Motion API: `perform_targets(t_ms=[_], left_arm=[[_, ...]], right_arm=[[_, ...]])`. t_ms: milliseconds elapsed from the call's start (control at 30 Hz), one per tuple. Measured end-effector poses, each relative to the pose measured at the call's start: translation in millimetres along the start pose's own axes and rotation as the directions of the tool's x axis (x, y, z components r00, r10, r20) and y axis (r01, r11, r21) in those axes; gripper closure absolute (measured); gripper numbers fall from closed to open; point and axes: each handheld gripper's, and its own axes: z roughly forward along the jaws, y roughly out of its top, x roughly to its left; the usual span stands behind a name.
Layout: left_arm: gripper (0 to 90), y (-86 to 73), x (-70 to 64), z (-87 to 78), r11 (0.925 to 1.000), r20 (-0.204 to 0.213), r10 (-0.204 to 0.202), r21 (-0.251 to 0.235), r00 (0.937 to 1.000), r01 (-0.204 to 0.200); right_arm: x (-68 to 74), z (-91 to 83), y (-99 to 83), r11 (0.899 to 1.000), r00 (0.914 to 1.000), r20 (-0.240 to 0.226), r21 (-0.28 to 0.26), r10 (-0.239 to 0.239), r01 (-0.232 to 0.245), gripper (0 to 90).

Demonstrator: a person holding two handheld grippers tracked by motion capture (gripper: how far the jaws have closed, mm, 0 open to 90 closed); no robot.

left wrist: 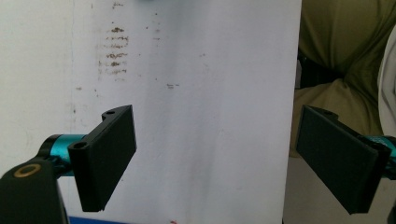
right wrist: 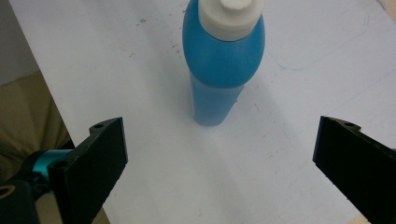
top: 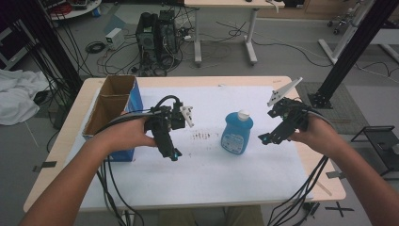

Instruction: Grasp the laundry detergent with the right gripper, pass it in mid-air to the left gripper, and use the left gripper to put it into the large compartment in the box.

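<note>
— Where are your grippers?
— Your left gripper point(top: 175, 153) hovers nearer the table's front edge, jaws wide apart and empty; your right gripper point(top: 264, 138) is the same (nothing between its pads).
— And the blue bottle point(top: 236, 133)?
— Upright at mid-table, just beside the right gripper; the cardboard box point(top: 113, 113) sits farther back, at the left edge.

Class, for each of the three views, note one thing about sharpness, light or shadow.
High view: even, rather dim light, slightly soft. Left gripper view: jaws sharp, the white sheet evenly lit, brown stains slightly soft. Right gripper view: the blue bottle is fairly sharp and casts a faint shadow on the sheet.
</note>
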Motion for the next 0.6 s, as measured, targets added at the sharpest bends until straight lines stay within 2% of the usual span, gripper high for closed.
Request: perform_targets(t_ms=[400, 600], left_arm=[[12.6, 0.9, 2.5, 2.0, 1.0, 0.001, 0.003, -0.002, 1.0, -0.003], [12.6, 1.6, 3.7, 2.9, 1.0, 0.004, 0.002, 0.005, 1.0, -0.002]], right_arm=[[-9.8, 11.5, -10.8, 0.997, 0.9994, 0.0, -0.068, 0.035, -0.034, 2.1], [-13.8, 18.7, -16.8, 0.993, 0.9987, -0.022, -0.109, 0.045, -0.048, 2.0]])
